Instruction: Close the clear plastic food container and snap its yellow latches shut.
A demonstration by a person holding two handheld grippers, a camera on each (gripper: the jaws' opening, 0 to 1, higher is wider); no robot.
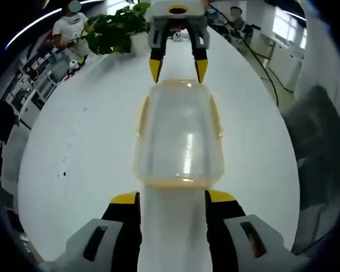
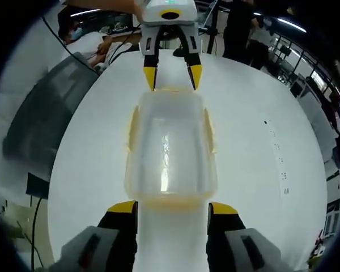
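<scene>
Left gripper view: my left gripper (image 1: 173, 198), jaws apart and empty, faces the clear container (image 1: 179, 134) on the white table (image 1: 90, 141). Right gripper view: my right gripper (image 2: 173, 207), equally open, faces its opposite end.

Food container (image 1: 179, 135) resting on the round table (image 1: 85, 141), lid on top, set lengthwise between the two grippers, which face each other across it. In the left gripper view, the left gripper (image 1: 173, 198) stands just before the container's near end, jaws apart, and the right gripper (image 1: 178, 69) stands at its far end; a potted plant (image 1: 120, 28) sits on the table behind the right gripper, to its left. In the right gripper view, the right gripper (image 2: 173, 208) lies at the near end and the left gripper (image 2: 173, 76) at the far end.
</scene>
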